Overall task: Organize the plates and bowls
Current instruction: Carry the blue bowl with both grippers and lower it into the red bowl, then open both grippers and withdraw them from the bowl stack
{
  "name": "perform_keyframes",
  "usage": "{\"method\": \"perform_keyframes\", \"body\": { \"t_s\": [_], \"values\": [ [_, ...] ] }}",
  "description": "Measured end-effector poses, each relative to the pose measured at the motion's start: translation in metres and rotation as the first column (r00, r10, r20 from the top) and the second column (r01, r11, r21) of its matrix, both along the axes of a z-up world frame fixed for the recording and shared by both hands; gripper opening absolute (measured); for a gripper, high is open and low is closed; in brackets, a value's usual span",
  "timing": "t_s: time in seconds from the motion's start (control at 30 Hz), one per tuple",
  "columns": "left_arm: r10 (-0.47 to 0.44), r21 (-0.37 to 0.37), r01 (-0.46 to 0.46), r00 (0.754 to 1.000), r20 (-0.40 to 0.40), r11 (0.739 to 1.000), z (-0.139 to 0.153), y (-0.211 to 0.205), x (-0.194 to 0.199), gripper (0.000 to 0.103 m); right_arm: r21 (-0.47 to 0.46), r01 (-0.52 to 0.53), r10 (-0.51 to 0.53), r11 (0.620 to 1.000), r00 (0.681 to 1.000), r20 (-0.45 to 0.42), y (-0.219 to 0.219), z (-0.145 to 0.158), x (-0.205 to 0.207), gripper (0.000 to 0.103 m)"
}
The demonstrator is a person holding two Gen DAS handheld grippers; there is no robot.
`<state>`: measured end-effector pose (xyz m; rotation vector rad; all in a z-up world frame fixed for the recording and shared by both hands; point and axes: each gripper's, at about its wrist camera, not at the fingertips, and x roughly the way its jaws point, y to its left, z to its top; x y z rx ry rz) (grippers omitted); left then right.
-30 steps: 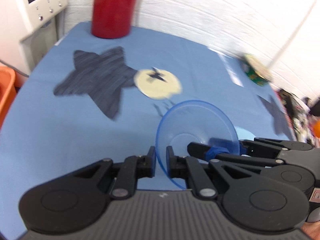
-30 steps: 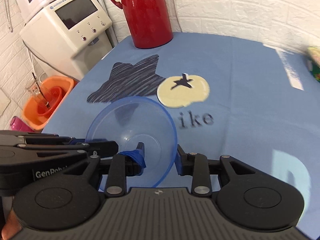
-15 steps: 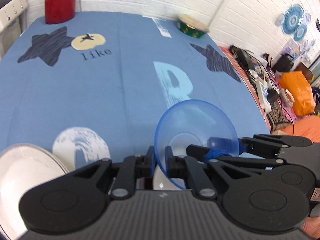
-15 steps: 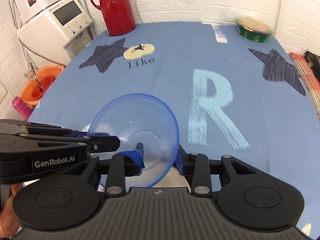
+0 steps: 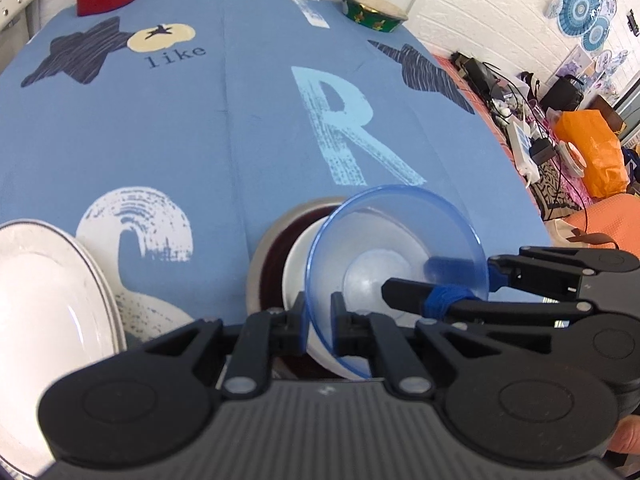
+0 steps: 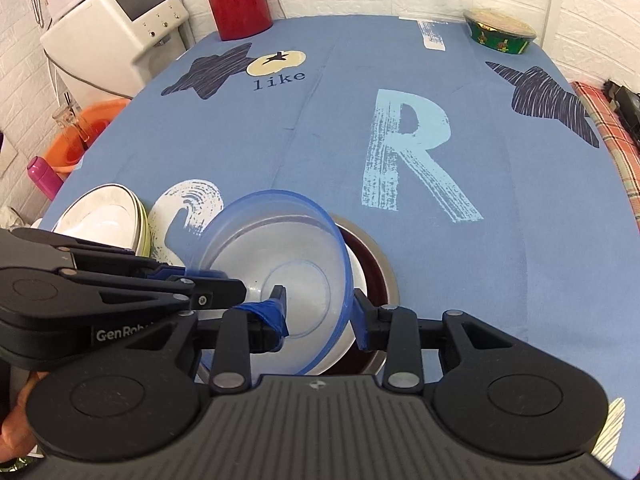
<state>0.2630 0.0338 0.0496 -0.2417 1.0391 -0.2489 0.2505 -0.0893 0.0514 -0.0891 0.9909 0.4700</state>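
Above the nested bowls (image 6: pixel 368 276) at the bench (image 6: pixel 500 220) near edge, the left claw (image 5: pixel 319 320) and right claw (image 6: pixel 318 310) each pinch opposite rims of the clear blue bowl (image 6: pixel 280 256), apparently steadying it level for stacking, beside stacked plates (image 6: pixel 108 216).

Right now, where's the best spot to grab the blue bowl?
By its thin rim. The blue bowl is tilted with its open mouth facing up, so one finger goes inside and one outside the wall. The left tool pinches the near left rim and the right tool the near right rim, above the white bowl.
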Motion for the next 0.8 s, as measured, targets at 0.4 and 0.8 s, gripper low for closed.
{"method": "perform_keyframes", "body": {
  "t_s": [0.4,0.8],
  "values": [
    [-0.038,-0.003,0.038,0.999,0.020,0.999,0.004,-0.001,-0.005,0.040,-0.040,0.061,-0.060,0.997,0.998,0.028,-0.004,0.009,-0.001,0.018],
    [-0.009,-0.013,0.009,0.998,0.068,1.000,0.022,0.013,-0.019,0.061,0.012,0.116,-0.116,0.993,0.992,0.047,-0.022,0.015,0.000,0.020]
  ]
}}
